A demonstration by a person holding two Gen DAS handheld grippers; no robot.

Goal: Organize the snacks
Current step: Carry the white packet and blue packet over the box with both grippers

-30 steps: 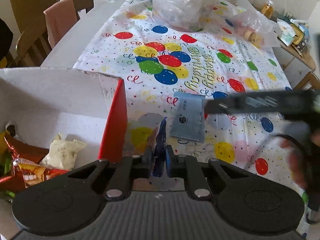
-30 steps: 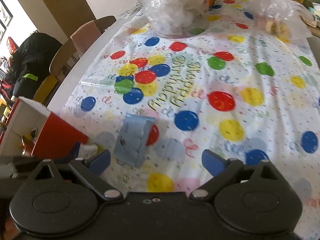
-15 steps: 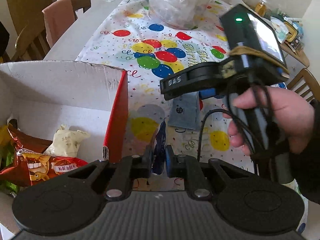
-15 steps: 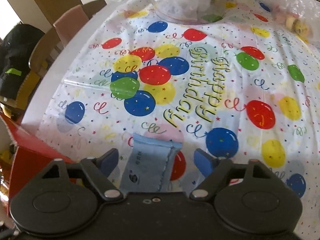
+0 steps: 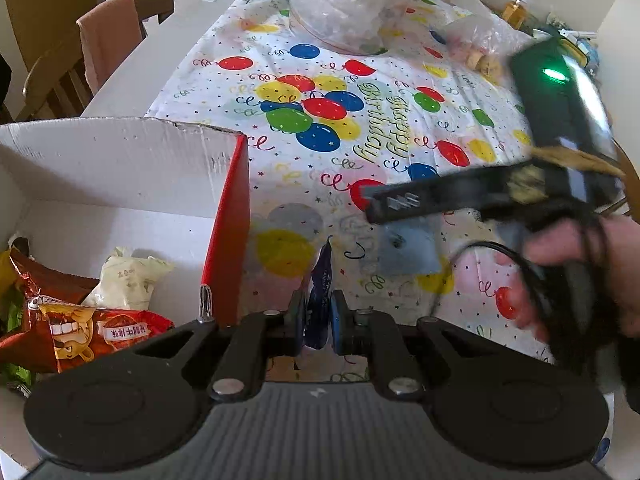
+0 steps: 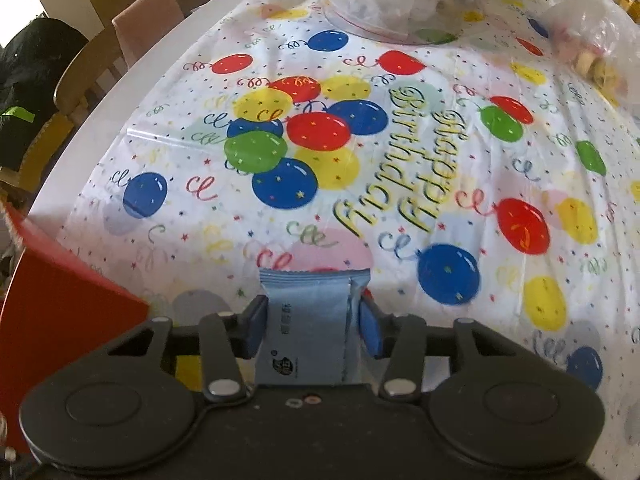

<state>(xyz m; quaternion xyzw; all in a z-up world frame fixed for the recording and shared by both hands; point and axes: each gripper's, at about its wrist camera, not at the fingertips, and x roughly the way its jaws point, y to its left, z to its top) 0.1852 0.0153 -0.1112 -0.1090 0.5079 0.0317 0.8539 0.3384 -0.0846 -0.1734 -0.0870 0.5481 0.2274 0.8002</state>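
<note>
My left tool (image 5: 315, 322) is clamped on a dark blue packet (image 5: 320, 280) beside the red box (image 5: 226, 216). My right tool (image 6: 312, 330) has just been closing around the light blue packet (image 6: 310, 320) on the worktop (image 6: 400, 168), pads at its sides.

Soft, bright daylight fills both views, with weak shadows on the tablecloth (image 6: 400, 184). Fisheye distortion bends the table edge and darkens the corners. In the left view, the right gripper (image 5: 404, 200) is motion-blurred.

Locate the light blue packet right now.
The light blue packet lies on the balloon tablecloth between the right gripper's closing fingers, right of the red box.
</note>
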